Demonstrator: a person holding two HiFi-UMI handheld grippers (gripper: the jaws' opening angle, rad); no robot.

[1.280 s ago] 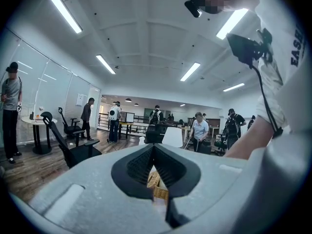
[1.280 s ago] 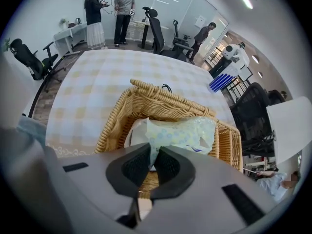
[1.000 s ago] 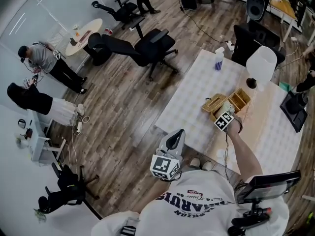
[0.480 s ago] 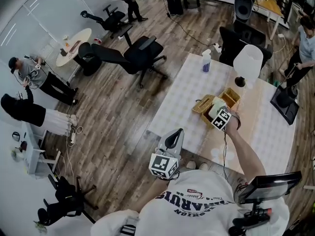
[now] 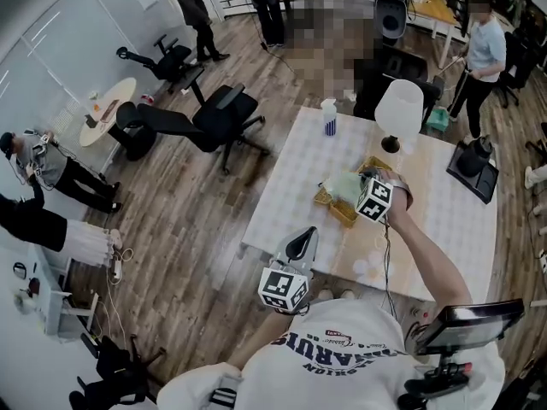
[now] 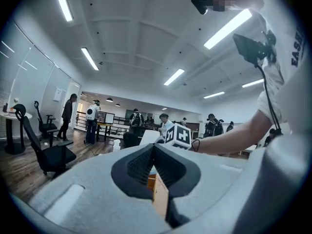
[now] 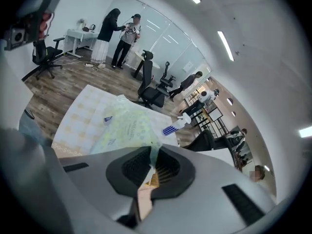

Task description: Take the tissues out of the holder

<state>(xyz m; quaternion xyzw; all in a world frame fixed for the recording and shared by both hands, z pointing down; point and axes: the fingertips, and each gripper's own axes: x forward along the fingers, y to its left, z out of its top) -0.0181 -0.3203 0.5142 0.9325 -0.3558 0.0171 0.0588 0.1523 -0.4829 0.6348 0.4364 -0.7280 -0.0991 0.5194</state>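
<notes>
Your right hand-held gripper (image 7: 152, 164) stays clamped on the tissues (image 7: 124, 126); they've just come up clear of the holder (image 5: 332, 203), mid worktop (image 5: 453, 220). Removal looks done. Left hand-held gripper (image 6: 155, 155): closed, empty, off the near edge.

right gripper view: tissue pack (image 7: 127, 125) edge lost between closed pads of right gripper (image 7: 152, 165), print too small to read | head view: holder (image 5: 335, 208) mostly covered by tissue pack and right gripper, spray bottle (image 5: 329, 120) label unreadable | left gripper view: tan sliver (image 6: 159, 195) beyond closed left gripper (image 6: 155, 162), unidentifiable
</notes>
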